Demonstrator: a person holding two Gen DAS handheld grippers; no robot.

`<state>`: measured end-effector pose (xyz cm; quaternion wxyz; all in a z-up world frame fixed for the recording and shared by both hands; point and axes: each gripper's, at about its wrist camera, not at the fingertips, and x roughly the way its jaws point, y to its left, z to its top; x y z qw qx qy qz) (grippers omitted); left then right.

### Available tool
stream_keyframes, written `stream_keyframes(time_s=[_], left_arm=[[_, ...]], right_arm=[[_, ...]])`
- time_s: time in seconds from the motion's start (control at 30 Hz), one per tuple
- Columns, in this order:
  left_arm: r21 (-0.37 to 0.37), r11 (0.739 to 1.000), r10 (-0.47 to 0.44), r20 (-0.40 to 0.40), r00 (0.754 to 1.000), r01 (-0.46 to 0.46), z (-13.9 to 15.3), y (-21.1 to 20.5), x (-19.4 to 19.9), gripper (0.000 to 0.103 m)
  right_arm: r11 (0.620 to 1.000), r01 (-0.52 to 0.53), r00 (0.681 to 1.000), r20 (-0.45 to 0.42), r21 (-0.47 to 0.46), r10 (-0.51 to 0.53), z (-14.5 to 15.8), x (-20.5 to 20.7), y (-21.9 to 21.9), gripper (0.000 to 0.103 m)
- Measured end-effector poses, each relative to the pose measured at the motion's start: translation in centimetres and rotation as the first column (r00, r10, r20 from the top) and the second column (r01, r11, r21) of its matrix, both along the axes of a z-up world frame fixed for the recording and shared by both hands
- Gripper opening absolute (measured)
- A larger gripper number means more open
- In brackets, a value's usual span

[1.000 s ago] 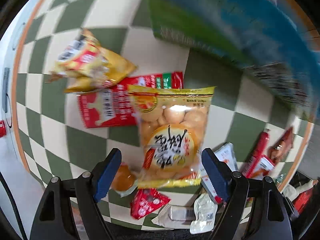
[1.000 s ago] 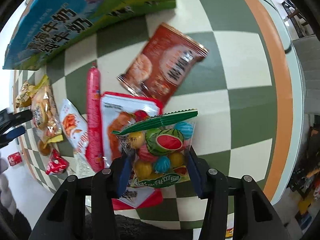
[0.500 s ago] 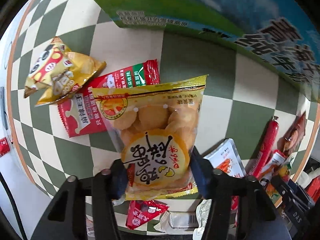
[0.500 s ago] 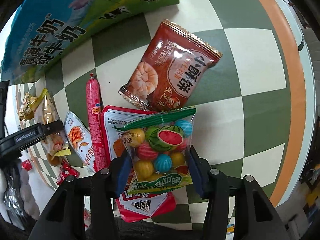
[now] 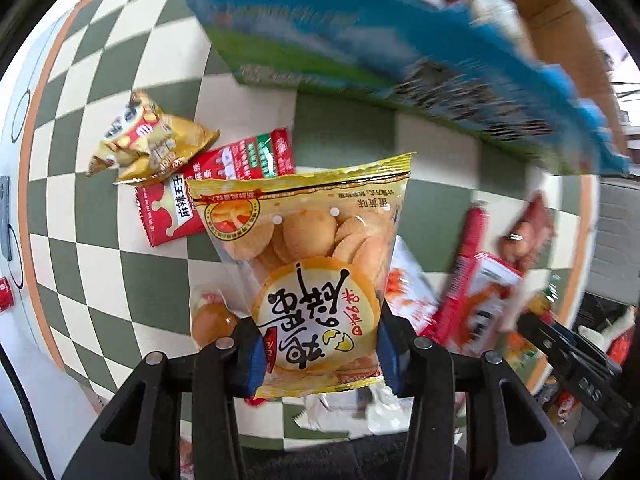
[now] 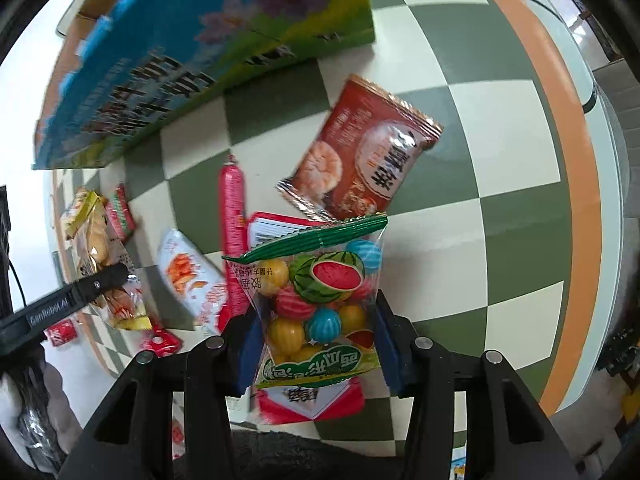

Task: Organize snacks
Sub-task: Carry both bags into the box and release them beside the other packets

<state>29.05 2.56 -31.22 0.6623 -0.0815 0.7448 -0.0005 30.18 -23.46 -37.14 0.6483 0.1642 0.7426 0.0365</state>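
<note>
Clamped between the blue pads of the left gripper (image 5: 320, 354): a yellow egg-biscuit bag (image 5: 308, 264), gripped by its lower end, top seal pointing away; a second ago lying flat between wide-open fingers, now pinched and raised off the checkered tablecloth (image 5: 100, 264). Closed likewise on a clear bag of watermelon gum balls (image 6: 320, 300): the right gripper (image 6: 316, 354), grip unchanged over the last second. Ahead of both, nearer and tilted: the blue-and-green carton (image 5: 360, 40), open top showing packets already inside in the left view; blurred there, so contents hard to name. Left behind on the cloth: a yellow chip bag (image 5: 152, 140) overlapping a red spicy-strip packet (image 5: 224, 184); a pink sausage stick (image 6: 231, 216); a brown shrimp-cracker pack (image 6: 364, 164); a white-and-orange packet (image 6: 192, 280); smaller sweets near the table edge. Probably carrying both bags to the carton; several snacks yet to collect, so roughly mid-task.
</note>
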Motion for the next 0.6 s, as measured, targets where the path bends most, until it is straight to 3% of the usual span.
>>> stream_keyframes(time_s=[0.1, 0.27, 0.37, 0.47, 0.6], left_arm=[[-0.047, 0.998, -0.028, 0.073, 0.997, 0.031, 4.7, -0.2, -0.4, 0.042], [-0.125, 0.990, -0.047, 0.190, 0.981, 0.071, 11.4, -2.7, 2.5, 0.042], [-0.169, 0.981, -0.049, 0.236, 0.971, 0.090, 13.2, -5.0, 6.1, 0.042], [-0.162, 0.982, -0.053, 0.263, 0.963, 0.098, 14.5, -5.3, 10.0, 0.042], [-0.121, 0.989, -0.048, 0.252, 0.967, 0.080, 14.1, -4.6, 15.7, 0.042]], right_arm=[[0.999, -0.004, 1.000, 0.031, 0.037, 0.003, 2.0, 0.2, 0.0, 0.052], [0.993, -0.028, 0.994, 0.106, 0.118, 0.016, 7.1, 1.7, 0.3, 0.052], [0.987, -0.051, 0.985, 0.168, 0.150, 0.026, 10.6, 3.6, 0.9, 0.052], [0.984, -0.072, 0.974, 0.226, 0.165, 0.034, 13.9, 6.7, 1.1, 0.052], [0.993, -0.087, 0.950, 0.306, 0.083, 0.058, 16.5, 12.5, 0.6, 0.052]])
